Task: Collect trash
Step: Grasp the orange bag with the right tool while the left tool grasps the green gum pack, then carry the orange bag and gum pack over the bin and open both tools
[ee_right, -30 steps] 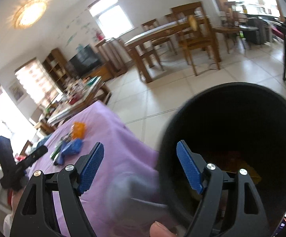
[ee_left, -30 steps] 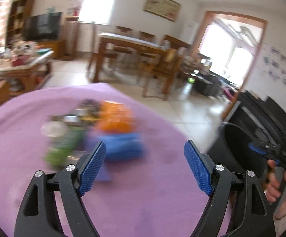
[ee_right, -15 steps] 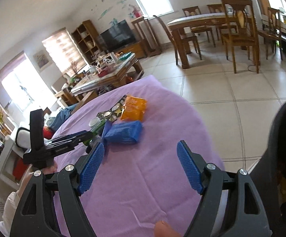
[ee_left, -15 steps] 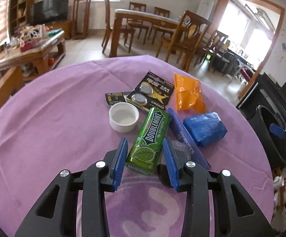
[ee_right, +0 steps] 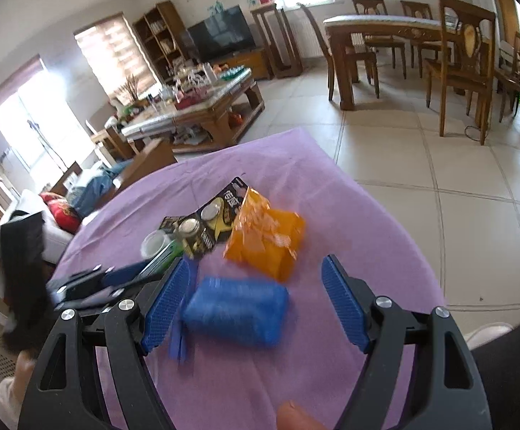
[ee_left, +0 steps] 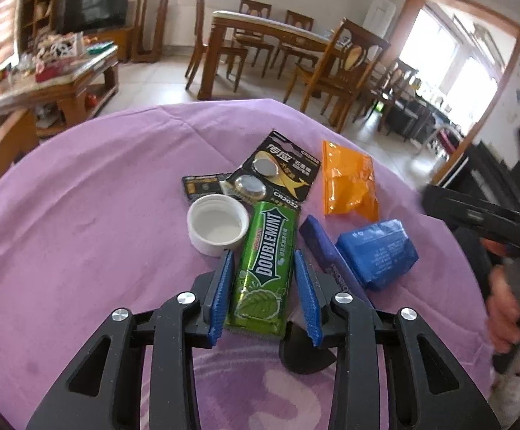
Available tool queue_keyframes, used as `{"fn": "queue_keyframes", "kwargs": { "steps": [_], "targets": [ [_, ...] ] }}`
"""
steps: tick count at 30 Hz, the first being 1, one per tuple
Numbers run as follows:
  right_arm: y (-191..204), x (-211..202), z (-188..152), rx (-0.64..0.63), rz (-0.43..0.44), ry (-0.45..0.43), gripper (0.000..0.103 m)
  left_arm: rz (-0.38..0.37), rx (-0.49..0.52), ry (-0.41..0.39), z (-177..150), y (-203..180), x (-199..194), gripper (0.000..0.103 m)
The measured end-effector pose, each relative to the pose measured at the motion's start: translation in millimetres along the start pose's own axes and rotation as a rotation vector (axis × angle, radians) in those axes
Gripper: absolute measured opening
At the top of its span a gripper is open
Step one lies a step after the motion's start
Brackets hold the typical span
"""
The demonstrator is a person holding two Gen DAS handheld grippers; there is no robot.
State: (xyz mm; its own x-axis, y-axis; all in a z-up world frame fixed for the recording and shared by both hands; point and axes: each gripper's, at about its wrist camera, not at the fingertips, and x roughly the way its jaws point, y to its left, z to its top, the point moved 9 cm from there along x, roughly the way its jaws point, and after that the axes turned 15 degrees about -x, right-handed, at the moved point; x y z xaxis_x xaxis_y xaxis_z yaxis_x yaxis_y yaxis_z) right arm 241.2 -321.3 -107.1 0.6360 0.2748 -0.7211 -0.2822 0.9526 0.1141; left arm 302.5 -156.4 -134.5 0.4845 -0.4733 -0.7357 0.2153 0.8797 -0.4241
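table (ee_left: 80,215): purple cloth, trash clustered mid-table.
left gripper (ee_left: 263,261): narrowed around the gum pack (ee_left: 265,261); pads look just at its edges, so squeeze evenly before lifting.
right gripper (ee_right: 256,297): wide, framing the blue packet (ee_right: 235,310); lower squarely.
bin: out of view.
blur: blue packet's print unreadable.
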Motion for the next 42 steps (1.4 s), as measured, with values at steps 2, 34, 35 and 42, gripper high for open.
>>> {"fn": "queue_keyframes", "kwargs": {
  "steps": [2, 34, 35, 42],
  "targets": [
    [0.3, 19.6, 7.4, -0.013, -0.009, 0.036, 0.076, -0.006, 0.007, 0.004, -2.4, 0.2, -1.9, 0.033],
    [-4.7, -134.3, -17.0, 0.019, -0.108, -0.285, 0.037, -0.352, 0.121, -0.200, -26.8, -110.6, -92.5, 0.033],
    [-10.1, -143.4, -20.0, 0.031, -0.113, -0.298, 0.037, -0.364, 0.134, -0.198, -31.2, -121.8, -95.5, 0.033],
    [-55.4, -200.5, -36.9, 0.117, -0.173, -0.385, 0.037, -0.406, 0.254, -0.182, -67.6, -209.2, -103.4, 0.033]
  ]
}}
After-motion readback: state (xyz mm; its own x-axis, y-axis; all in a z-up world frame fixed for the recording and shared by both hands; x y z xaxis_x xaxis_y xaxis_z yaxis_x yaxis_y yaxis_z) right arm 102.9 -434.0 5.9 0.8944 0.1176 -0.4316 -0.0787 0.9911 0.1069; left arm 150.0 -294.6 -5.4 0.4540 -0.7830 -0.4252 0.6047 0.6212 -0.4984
